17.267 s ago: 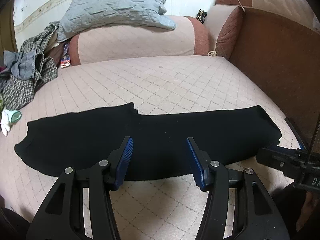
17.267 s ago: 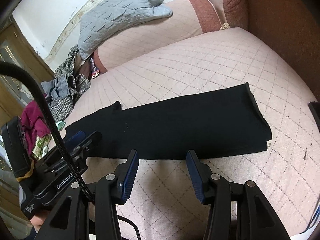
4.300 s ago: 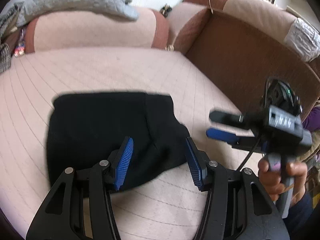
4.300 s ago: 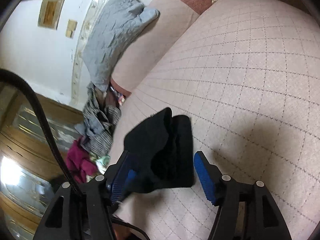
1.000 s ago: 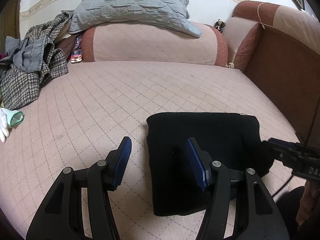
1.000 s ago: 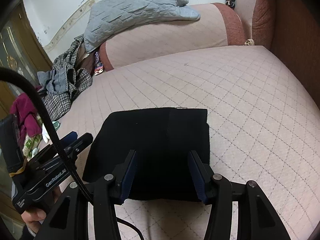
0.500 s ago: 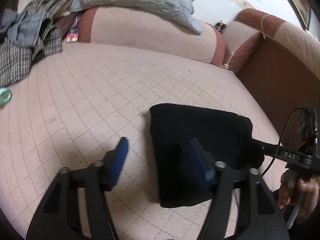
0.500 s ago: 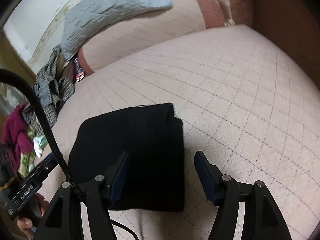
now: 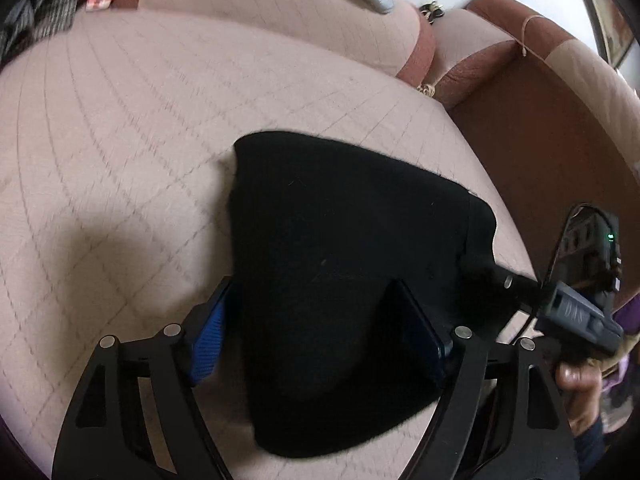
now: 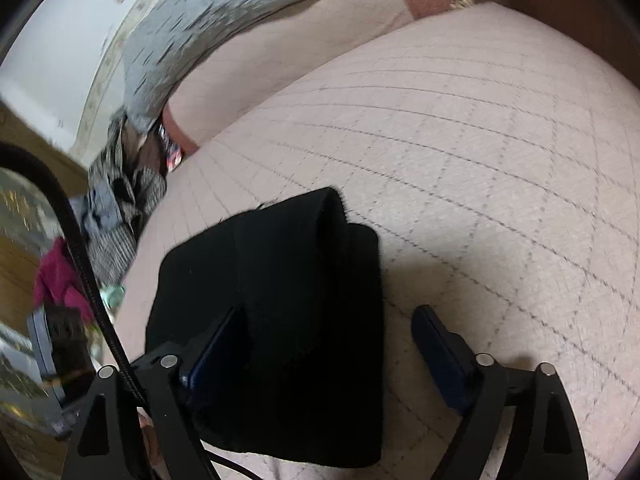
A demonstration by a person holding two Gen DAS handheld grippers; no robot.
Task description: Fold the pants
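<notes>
Corner sofa in a lived-in room, daylight from the upper side.

We note a pink quilted seat surface (image 9: 132, 128) stitched in a diamond pattern, backed by a pink bolster with reddish-brown ends (image 9: 256, 12). We record a brown sofa back panel (image 9: 552, 148) along the right side. A grey quilted blanket (image 10: 208, 24) lies draped over the bolster, and a heap of checked and grey clothing (image 10: 116, 208) sits at the far left end. The white wall (image 10: 60, 44) carries a patterned border strip; wooden panelling shows at the left edge.
</notes>
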